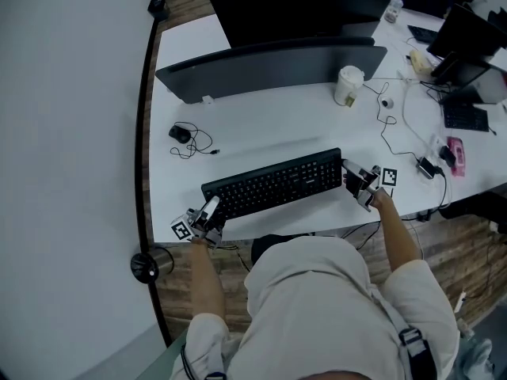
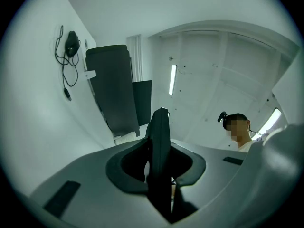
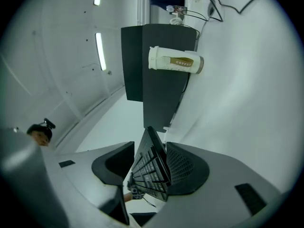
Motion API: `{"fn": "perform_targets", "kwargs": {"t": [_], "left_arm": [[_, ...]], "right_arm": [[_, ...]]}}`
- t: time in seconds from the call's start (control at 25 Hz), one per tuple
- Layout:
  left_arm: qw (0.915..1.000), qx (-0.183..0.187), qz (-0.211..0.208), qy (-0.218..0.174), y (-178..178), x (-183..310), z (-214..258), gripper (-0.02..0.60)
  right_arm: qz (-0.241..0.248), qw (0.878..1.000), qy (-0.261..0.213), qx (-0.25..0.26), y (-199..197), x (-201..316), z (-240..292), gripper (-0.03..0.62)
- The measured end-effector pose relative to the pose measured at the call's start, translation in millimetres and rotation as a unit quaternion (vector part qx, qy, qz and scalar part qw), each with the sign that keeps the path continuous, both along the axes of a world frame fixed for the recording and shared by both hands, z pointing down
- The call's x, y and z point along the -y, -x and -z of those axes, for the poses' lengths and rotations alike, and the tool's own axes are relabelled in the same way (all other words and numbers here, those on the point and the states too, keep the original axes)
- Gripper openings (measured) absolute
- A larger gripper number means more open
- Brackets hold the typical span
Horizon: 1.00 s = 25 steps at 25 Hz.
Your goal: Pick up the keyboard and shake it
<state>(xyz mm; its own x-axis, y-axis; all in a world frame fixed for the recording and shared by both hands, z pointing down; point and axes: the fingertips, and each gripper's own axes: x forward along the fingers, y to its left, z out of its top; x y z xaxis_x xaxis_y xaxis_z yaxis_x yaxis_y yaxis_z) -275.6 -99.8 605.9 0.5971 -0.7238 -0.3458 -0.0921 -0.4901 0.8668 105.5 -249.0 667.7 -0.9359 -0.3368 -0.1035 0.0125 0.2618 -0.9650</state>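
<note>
The left gripper (image 2: pixel 159 165) has its two grey, smooth moulded jaws drawn in close on the left end of the keyboard (image 1: pixel 273 184). Seen end-on, that end is a thin black slab standing upright between the dark, scooped pads. The pads look pressed against it, though black on black leaves the contact a little uncertain.

The right gripper (image 3: pixel 151 167) stands wide. The keyboard's right end sits between its jaws and leans against the pad with a fine mesh texture. Clear space shows between the key side and the smooth opposite pad, so this gripper has no hold on it. The rows of low, square, matte keys face that open side.

From the head view, the keyboard is a long, flat black rectangle spanning from one gripper to the other, over the near part of the white, smooth desk (image 1: pixel 269 125). Each gripper carries its cube with black-and-white square markers at the outer side.

Farther back on the desk, a dark curved monitor back (image 1: pixel 269 68) runs wide across. A pale paper cup (image 1: pixel 347 85) with a lid and a brown sleeve stands near its right end. A small black mouse (image 1: pixel 180 133) lies to the left with its thin cable in loose loops.
</note>
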Motion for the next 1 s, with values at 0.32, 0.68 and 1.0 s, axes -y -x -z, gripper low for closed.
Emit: {"fn": "perform_targets", "kwargs": {"t": [0.32,0.68,1.0], "left_arm": [[0.9989,0.041,-0.018,-0.012,1,6,2,0.115],[0.9979,0.050,-0.029,-0.030,-3,3,1,0.121],[0.9927,0.088,-0.046,-0.068,-1,17,34,0.114]], "right_arm": [[0.095,0.959,-0.176,-0.198,12,-9,-18,0.273],[0.205,0.933,-0.178,-0.236,32,-14,-42,0.285],[0.269,0.906,-0.249,-0.212,22,-11,10,0.167]]}}
